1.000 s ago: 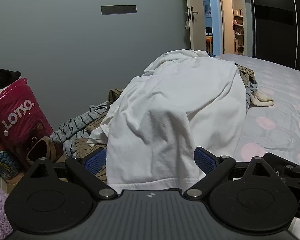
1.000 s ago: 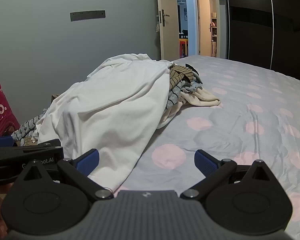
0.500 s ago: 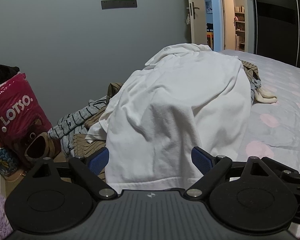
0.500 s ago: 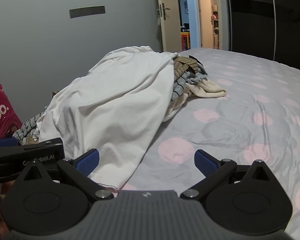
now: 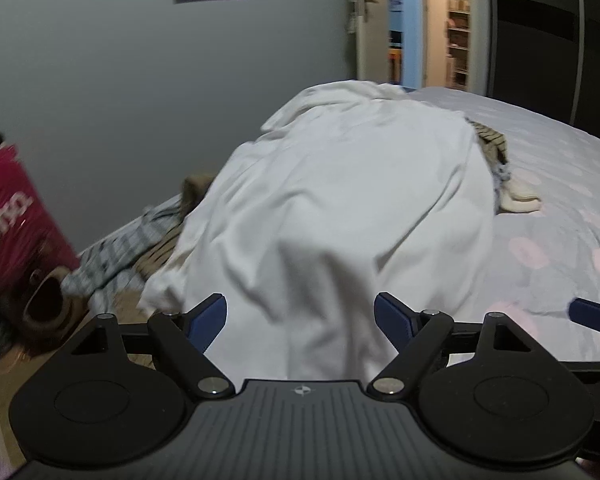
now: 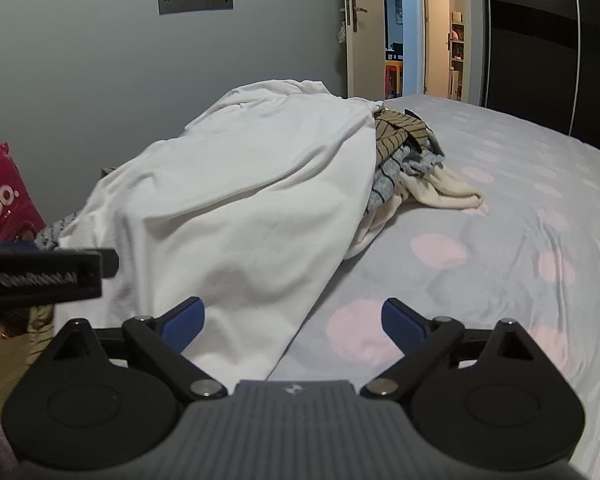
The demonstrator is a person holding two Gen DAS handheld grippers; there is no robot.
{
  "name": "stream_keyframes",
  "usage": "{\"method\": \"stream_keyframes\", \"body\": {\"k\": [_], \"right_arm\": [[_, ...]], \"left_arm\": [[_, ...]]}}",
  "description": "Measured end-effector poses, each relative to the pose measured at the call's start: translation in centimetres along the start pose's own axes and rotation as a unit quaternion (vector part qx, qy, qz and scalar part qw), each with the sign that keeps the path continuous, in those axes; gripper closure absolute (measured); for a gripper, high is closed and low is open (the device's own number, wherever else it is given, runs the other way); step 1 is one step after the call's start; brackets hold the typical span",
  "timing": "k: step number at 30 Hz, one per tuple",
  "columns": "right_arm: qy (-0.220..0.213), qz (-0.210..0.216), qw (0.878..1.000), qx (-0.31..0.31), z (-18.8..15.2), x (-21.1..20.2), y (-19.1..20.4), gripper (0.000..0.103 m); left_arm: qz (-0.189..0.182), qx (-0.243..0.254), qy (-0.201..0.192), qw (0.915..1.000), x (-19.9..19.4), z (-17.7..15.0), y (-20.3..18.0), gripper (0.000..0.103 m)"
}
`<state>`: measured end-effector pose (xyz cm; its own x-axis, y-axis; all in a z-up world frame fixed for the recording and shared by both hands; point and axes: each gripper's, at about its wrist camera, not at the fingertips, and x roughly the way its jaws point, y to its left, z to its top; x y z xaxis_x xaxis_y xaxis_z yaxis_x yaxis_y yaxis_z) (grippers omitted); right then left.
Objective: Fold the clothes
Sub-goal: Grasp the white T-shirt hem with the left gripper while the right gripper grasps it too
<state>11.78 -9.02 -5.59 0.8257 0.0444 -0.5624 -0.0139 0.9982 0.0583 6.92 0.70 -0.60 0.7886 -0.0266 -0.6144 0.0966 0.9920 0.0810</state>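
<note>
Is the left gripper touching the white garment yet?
Cannot tell. In the left wrist view the open left gripper frames the white garment's hanging hem, but fisheye depth and blur hide any gap. The right wrist view doesn't show its fingertips.

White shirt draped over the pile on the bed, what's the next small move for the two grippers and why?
Probably ease the left gripper forward onto the near hem of the white shirt and close. Both it and the right gripper are open and empty, and the hem hangs between the left fingers, while the right faces mostly bare bedsheet.
</note>
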Motion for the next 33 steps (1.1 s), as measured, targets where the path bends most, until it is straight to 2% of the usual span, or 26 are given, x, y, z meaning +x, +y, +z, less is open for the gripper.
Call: {"method": "stream_keyframes", "body": {"k": [1, 2, 4, 5, 8, 9, 11, 19, 21, 22, 24, 26, 29, 32, 33], "right_arm": [[0.001, 0.0, 1.0, -0.003, 0.3, 0.6, -0.2, 0.009], [0.001, -0.001, 1.0, -0.005, 0.7, 1.2, -0.5, 0.016], [0.006, -0.001, 1.0, -0.006, 1.2, 2.4, -1.1, 0.018], [0.007, 0.0, 1.0, -0.003, 1.3, 2.9, -1.5, 0.018], [0.014, 0.013, 1.0, 0.006, 1.4, 4.8, -2.7, 0.019], [0.018, 0.02, 1.0, 0.012, 1.4, 5.5, -3.0, 0.025], [0.027, 0.038, 0.998, 0.03, 1.0, 6.8, -3.5, 0.03], [0.059, 0.09, 0.991, 0.08, -0.9, 10.4, -3.2, 0.03], [0.065, 0.102, 0.988, 0.097, -1.1, 10.8, -3.7, 0.033], [0.068, 0.114, 0.986, 0.102, -1.1, 10.9, -3.9, 0.037], [0.075, 0.142, 0.981, 0.106, -1.0, 11.0, -4.2, 0.06], [0.071, 0.147, 0.982, 0.093, -0.8, 10.6, -3.8, 0.065], [0.052, 0.127, 0.988, 0.076, -1.1, 10.1, -3.3, 0.084], [0.041, 0.119, 0.989, 0.075, -1.1, 9.3, -3.2, 0.088], [0.037, 0.118, 0.99, 0.073, -1.0, 8.9, -3.1, 0.095]], "left_arm": [[-0.005, 0.005, 0.0, 1.0, 0.4, 0.3, -0.3, 0.032], [-0.01, 0.007, 0.003, 0.9999, 1.0, 0.5, -0.5, 0.04], [-0.028, -0.002, 0.013, 0.9995, 2.0, 0.7, -0.8, 0.046], [-0.033, -0.009, 0.015, 0.9993, 2.5, 0.7, -0.9, 0.052], [-0.037, -0.019, 0.02, 0.9989, 3.7, 0.4, -1.1, 0.064], [-0.039, -0.022, 0.021, 0.9988, 4.0, 0.2, -1.1, 0.065], [-0.041, -0.029, 0.02, 0.9985, 4.5, 0.0, -1.2, 0.066], [-0.03, -0.02, 0.017, 0.9992, 5.0, -0.2, -1.8, 0.07], [-0.028, -0.019, 0.015, 0.9993, 4.9, -0.2, -1.9, 0.071], [-0.026, -0.019, 0.014, 0.9994, 4.8, -0.2, -2.0, 0.072], [-0.026, -0.02, 0.01, 0.9994, 4.6, -0.2, -2.0, 0.075], [-0.026, -0.022, 0.005, 0.9994, 4.3, -0.1, -1.9, 0.082], [-0.029, -0.022, 0.002, 0.9993, 3.8, 0.1, -1.8, 0.089], [-0.032, -0.018, -0.008, 0.9993, 3.0, 0.5, -1.8, 0.093], [-0.033, -0.015, -0.013, 0.9992, 2.6, 0.7, -1.9, 0.094]]}}
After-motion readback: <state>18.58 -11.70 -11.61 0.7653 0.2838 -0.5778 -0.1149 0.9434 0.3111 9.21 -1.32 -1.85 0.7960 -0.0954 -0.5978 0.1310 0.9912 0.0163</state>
